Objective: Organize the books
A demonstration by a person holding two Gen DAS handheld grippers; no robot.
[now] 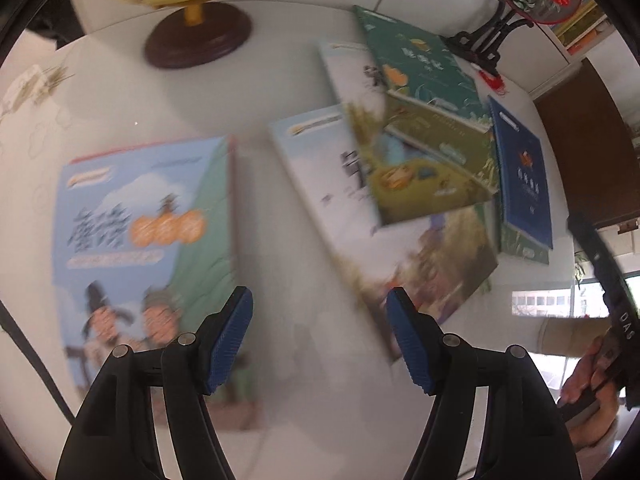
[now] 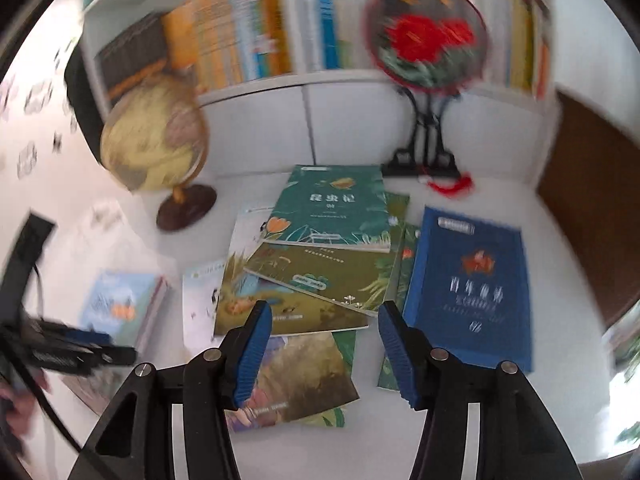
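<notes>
A loose pile of books lies on the white tabletop (image 1: 280,360). A green book (image 2: 332,208) is on top at the back, with an olive book (image 2: 320,276) under it and a brown-covered one (image 2: 304,372) nearest. A dark blue book (image 2: 468,288) lies to the pile's right. My right gripper (image 2: 325,328) hovers open over the pile's near edge with nothing between its fingers. A light blue picture book (image 1: 148,248) lies alone to the left. My left gripper (image 1: 320,320) is open above the bare strip between that book and a white book (image 1: 320,184) in the pile.
A globe (image 2: 156,136) on a dark round base (image 1: 198,36) stands at the back left. A round red-flower fan (image 2: 428,36) on a black stand is at the back right. Behind them is a white bookshelf (image 2: 248,32) full of upright books. A hand (image 1: 588,380) holds the other tool at the right edge.
</notes>
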